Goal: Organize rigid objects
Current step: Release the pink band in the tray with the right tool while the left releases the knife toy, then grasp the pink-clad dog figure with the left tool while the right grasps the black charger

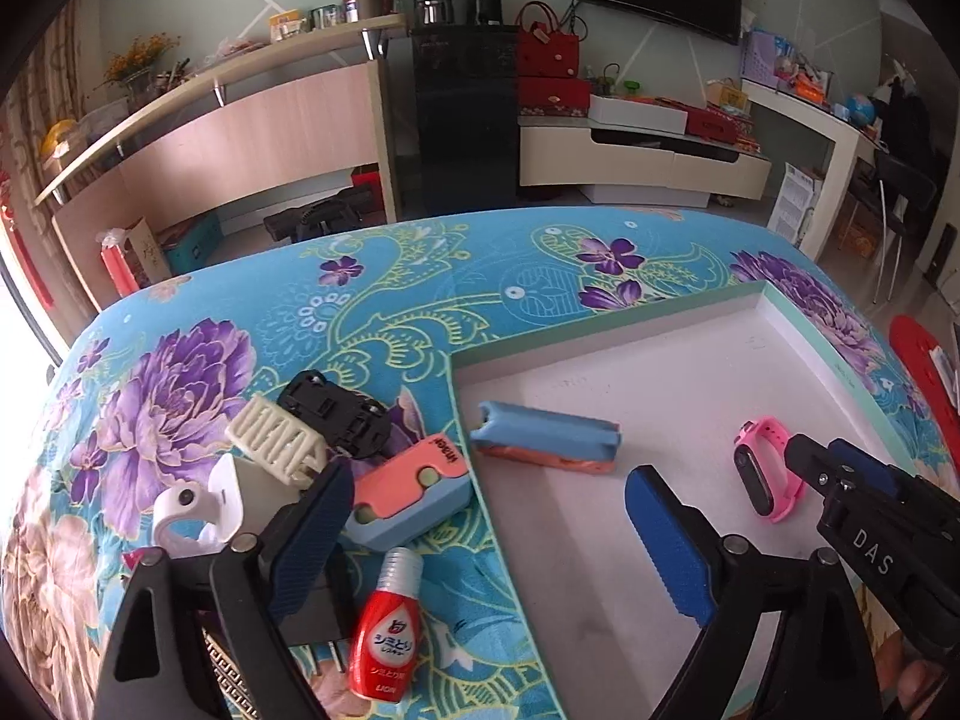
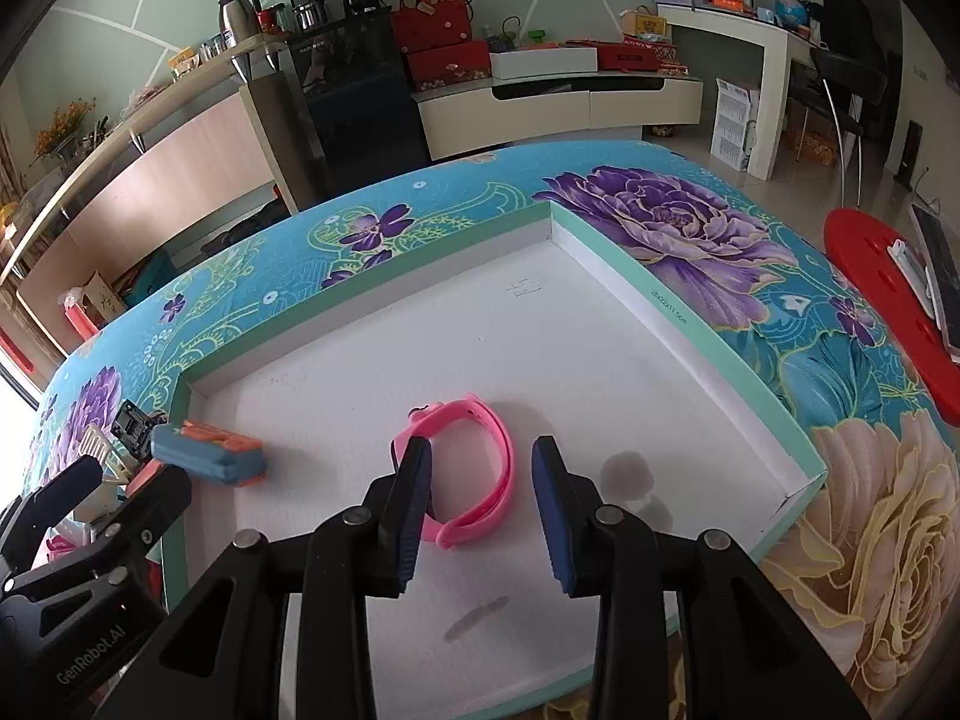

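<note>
A white tray with a mint rim [image 1: 798,324] [image 2: 690,312] lies on the flowered cloth. In it lie a blue-and-orange block [image 1: 546,438] [image 2: 207,456] and a pink wristband [image 1: 765,468] [image 2: 480,468]. My right gripper [image 2: 480,504] is open, low over the tray, its fingers either side of the wristband's near part without gripping it; it also shows in the left wrist view [image 1: 840,474]. My left gripper [image 1: 480,540] is open and empty, straddling the tray's left rim. Left of the tray lie a pink-and-blue case [image 1: 408,498], a red bottle [image 1: 384,630], a cream ribbed part [image 1: 276,438] and a black part [image 1: 336,414].
A white curved piece [image 1: 192,516] and a dark plug [image 1: 318,618] lie by my left finger. A red stool [image 2: 888,300] with a phone stands right of the table. Cabinets, a shelf and a TV are behind the table's far edge.
</note>
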